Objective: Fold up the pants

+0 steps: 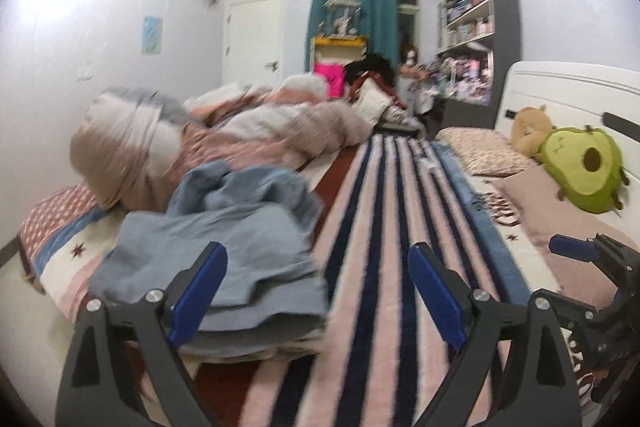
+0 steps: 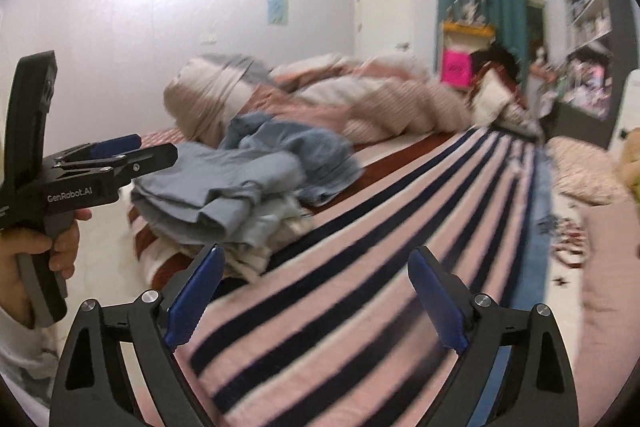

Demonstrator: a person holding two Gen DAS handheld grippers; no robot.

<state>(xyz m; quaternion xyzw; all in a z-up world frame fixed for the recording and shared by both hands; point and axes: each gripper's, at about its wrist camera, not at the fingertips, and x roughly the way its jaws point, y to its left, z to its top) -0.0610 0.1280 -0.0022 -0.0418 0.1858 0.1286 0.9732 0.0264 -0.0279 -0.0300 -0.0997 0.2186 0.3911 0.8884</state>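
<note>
Your left hand-held gripper (image 1: 318,269) has its jaws spread wide with nothing between them, hovering over the bed (image 1: 60,267). Your right hand-held gripper (image 2: 316,275) is just as wide open and also holds nothing. In the left wrist view, the pile of blue pants (image 1: 224,239) lies at about 10 o'clock from the left hand-held gripper, crumpled on top of other folded clothes, with the left blue finger (image 1: 198,291) in front of its near edge. In the right wrist view the pants (image 2: 248,171) sit at 11 o'clock. A pink, white and navy striped blanket (image 1: 384,247) runs forward at 12 o'clock. A rumpled duvet (image 1: 208,135) lies beyond the pants. An avocado plush (image 1: 580,169) rests at 2 o'clock by the headboard.
</note>
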